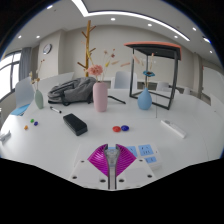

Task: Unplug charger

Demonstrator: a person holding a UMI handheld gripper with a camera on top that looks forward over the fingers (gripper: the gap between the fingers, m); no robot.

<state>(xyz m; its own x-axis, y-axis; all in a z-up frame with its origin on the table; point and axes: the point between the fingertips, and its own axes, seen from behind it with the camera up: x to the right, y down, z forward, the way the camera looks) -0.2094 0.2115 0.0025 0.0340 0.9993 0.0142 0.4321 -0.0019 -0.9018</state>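
A black oblong block, possibly the charger, lies flat on the white table, ahead of my fingers and to their left. I see no cable or socket on it from here. A white flat oblong thing lies on the table to the right. My gripper sits low over the near part of the table. Its magenta pads meet in the middle with nothing between them. It is well short of both objects.
A pink vase, a blue vase, a grey backpack and a green bottle stand further back. Small red and blue bits and a blue-white card lie near the fingers. A tall red-topped stand is behind.
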